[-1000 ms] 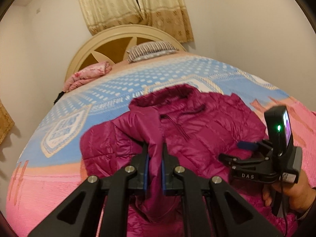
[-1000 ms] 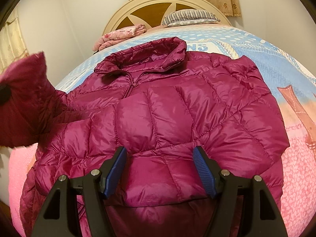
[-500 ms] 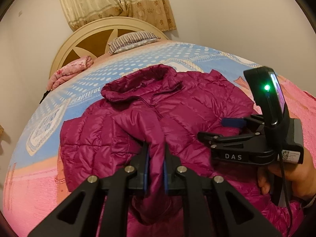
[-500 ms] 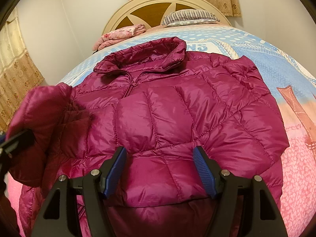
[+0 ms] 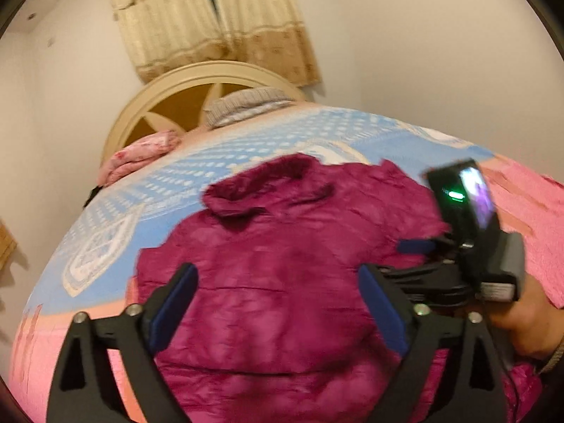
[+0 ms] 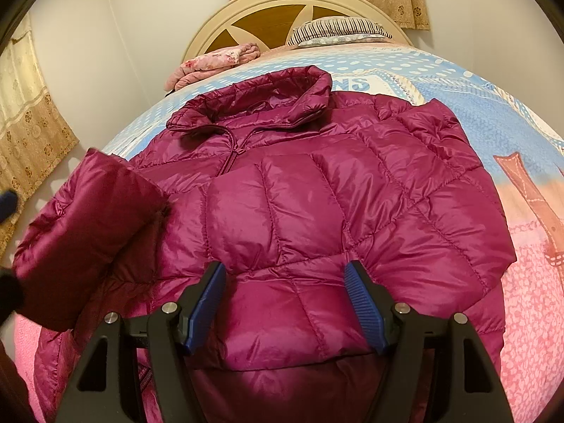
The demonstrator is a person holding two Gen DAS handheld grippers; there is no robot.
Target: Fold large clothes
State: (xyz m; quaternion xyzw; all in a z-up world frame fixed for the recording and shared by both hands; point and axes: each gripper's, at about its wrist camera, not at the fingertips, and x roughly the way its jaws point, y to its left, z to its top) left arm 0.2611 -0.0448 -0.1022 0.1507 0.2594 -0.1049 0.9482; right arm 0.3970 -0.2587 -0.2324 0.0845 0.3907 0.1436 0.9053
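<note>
Jacket: a magenta quilted puffer jacket (image 6: 317,211) lies front-up on the bed (image 6: 458,81), collar (image 6: 268,98) toward the headboard (image 6: 282,0), zip closed.
Sleeve: one sleeve (image 6: 88,239) is raised at the left edge of the right wrist view, folded in over the jacket's side; its cuff end is beside a dark blurred shape at the frame edge.
Left hand-held gripper: the left hand-held gripper (image 5: 278,303) has its jaws opening, now spread wide, blue pads apart; the jacket (image 5: 282,282) lies beyond and below them, and no fabric is pinched between the pads. This view is blurred.
Right hand-held gripper: the right hand-held gripper (image 6: 285,303) stands partly open over the jacket's lower front; the fabric bulges between the pads, but they do not press on it.
Person: a hand (image 5: 525,320) holds the right hand-held gripper (image 5: 440,268), seen in the left wrist view.
Bedding: blue dotted and pink bedspread; striped pillow (image 6: 335,30) and folded pink blanket (image 6: 215,61) by the headboard.
Room: beige curtains (image 5: 211,24) above.
</note>
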